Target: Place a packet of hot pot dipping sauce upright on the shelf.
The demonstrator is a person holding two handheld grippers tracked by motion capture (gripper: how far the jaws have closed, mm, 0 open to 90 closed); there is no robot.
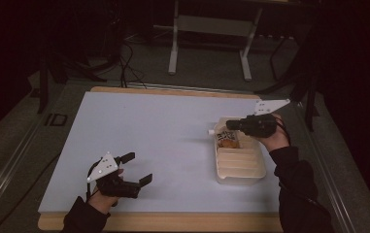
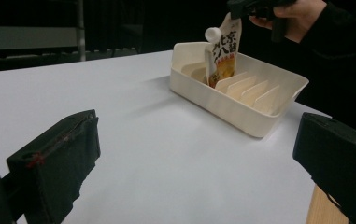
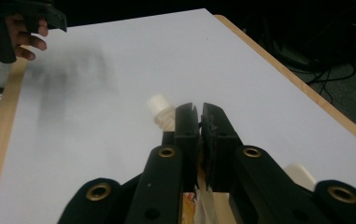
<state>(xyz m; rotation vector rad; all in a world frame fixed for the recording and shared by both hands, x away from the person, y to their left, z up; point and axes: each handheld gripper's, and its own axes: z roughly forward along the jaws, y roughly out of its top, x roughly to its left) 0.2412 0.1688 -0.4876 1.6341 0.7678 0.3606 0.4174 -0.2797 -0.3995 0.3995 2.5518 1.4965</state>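
Nearest the person, on the left, the left gripper (image 1: 136,169) sits low over the white table (image 1: 163,136) with its jaws spread wide and nothing between them, so it's idle for now.

Further back on the right is the cream slotted tray (image 2: 259,122), with dividers running across it. The spouted pouch (image 2: 224,53) is standing upright in the tray's far end slot, white cap (image 2: 212,33) sticking out to the left. The right gripper (image 1: 232,124) has it pinched by the top edge, jaws clamped tight on the flat film (in the right gripper view you can see the pouch edge squeezed between the pads, cap just beside them).

Handling-wise, I'd guess this thing is soft and floppy, with the weight sitting low in whatever's inside, so it'll swing and sag if lifted fast. The film probably gets slippery under a light pinch. The sealed top edge next to the spout looks like the stiffest spot, so that's a sensible place to hold; squeezing the belly would just bulge it.
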